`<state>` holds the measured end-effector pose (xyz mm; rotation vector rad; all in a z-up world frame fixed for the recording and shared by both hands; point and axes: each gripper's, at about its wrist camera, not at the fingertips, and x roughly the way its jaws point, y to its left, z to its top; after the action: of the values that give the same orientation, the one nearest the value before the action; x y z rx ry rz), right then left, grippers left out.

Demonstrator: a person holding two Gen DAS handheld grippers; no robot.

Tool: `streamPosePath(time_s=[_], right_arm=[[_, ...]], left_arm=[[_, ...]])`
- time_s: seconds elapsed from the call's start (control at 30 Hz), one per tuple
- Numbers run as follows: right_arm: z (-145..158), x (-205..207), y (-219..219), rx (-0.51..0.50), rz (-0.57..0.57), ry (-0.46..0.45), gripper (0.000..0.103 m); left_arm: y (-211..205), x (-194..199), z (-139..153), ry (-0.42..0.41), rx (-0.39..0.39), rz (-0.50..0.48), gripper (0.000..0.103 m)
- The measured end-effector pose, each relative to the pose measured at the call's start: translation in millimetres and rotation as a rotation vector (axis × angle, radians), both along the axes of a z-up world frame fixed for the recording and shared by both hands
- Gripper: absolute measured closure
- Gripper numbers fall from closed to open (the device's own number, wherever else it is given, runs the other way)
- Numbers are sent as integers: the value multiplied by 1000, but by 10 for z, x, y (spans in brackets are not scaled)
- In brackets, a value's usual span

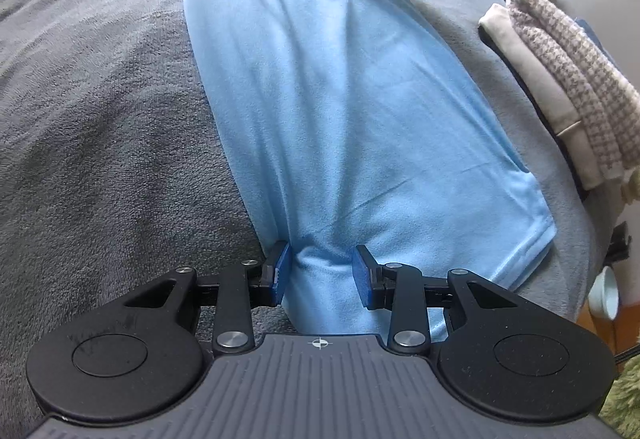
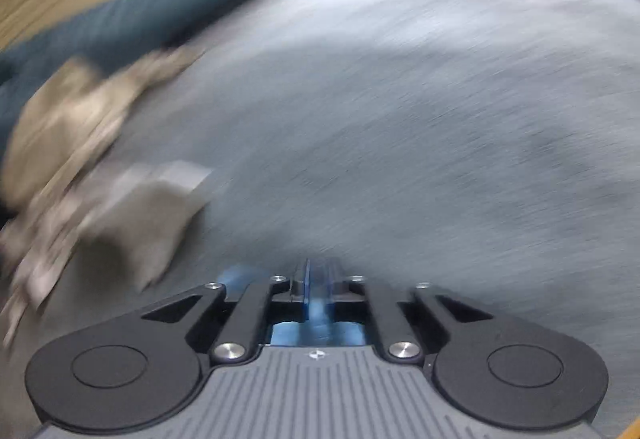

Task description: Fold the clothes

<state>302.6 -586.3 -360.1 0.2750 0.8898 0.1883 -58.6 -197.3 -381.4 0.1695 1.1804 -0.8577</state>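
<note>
Currently, light blue shirt (image 1: 344,111) laid lengthwise on grey bed (image 1: 100,127). Bunched near end flanked by half-open left gripper (image 1: 322,273), pinch unclear. Right gripper (image 2: 318,281) nearly closed, blue fabric between pads. Soft, limp cloth; best held at corners.

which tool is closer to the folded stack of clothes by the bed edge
Left. The left tool straddles the light blue shirt's near end, with the folded stack just beyond that shirt. The right tool's blurred view shows no such stack.
</note>
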Motion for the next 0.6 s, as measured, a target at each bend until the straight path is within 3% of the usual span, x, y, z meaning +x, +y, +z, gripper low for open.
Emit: streamPosePath(time_s=[0.07,0.17,0.33,0.4,0.47,0.53,0.6], right_arm=[[174,-117,-295,43,-29,0,91],[353,-409,-588,106,22,50,85],[170,-668,-751,61,121,205,83],[2,-698,-820,-63,56,219,83],[-87,-735,-1031,-73,-67,193,88],[-14,-812,-1188,-70,-203,133,82],[133,-947,-1260,-73,-219,90,82]], left_arm=[[-7,1,3,1,2,7,69],[-21,3,7,1,7,12,69],[-58,-1,16,-3,18,11,69],[-80,-3,20,-6,26,11,69],[-96,-17,27,-10,36,13,69],[-114,-32,35,-13,47,17,69],[-132,-31,42,-12,56,23,69]])
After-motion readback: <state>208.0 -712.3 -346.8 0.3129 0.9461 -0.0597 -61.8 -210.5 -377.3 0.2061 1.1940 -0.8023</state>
